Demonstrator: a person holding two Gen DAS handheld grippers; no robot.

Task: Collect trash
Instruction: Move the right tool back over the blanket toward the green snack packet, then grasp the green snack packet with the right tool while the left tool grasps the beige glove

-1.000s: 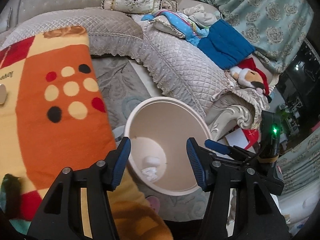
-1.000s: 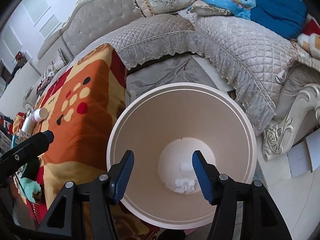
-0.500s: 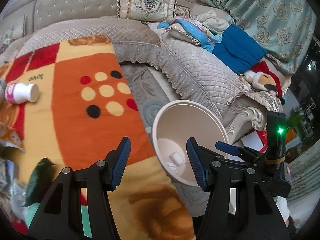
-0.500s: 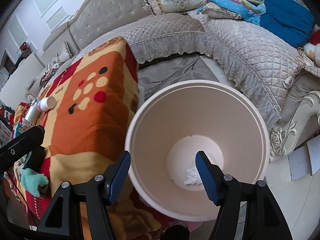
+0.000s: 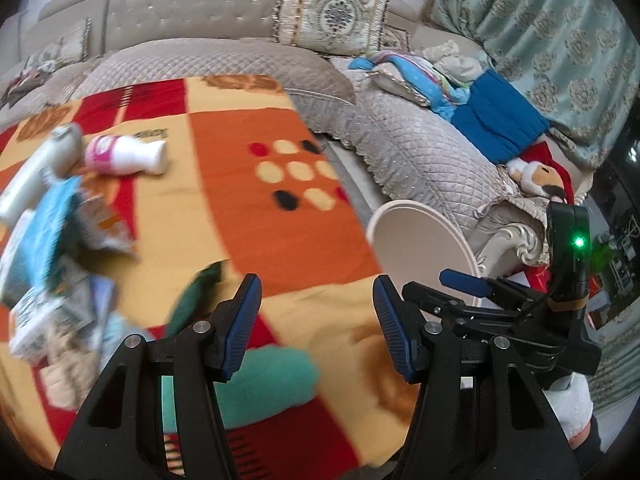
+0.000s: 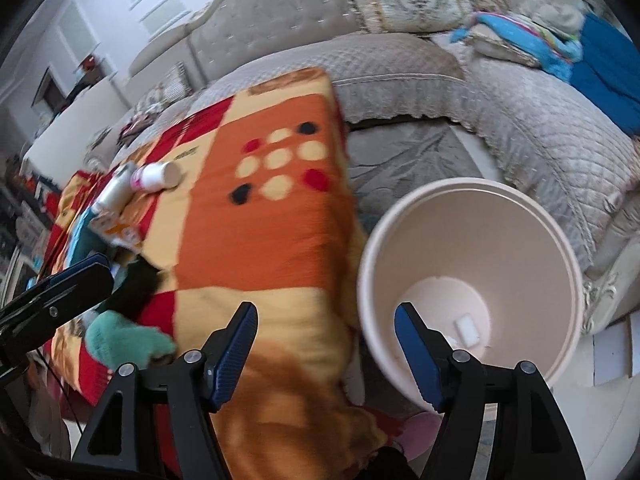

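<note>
Down on the floor at the right of the table, a cream waste bin (image 6: 472, 276) stands upright with small white scraps (image 6: 466, 328) on its bottom; its rim also shows in the left wrist view (image 5: 420, 232). On the orange patterned blanket (image 5: 248, 216) covering the table lie a white bottle with a pink label (image 5: 126, 156) on its side, a longer white bottle (image 5: 38, 176) beside it, blurred wrappers (image 5: 60, 240) at the left edge, a dark green piece (image 5: 196, 292) nearer, and a teal cloth (image 6: 124, 340). The left gripper (image 5: 316, 328) hangs over the blanket's near part, jaws apart and holding nothing. The right gripper (image 6: 326, 344) is also spread wide and bare, straddling the blanket's edge and the bin's rim. A quilted grey sofa (image 5: 420, 148) runs along the far side.
</note>
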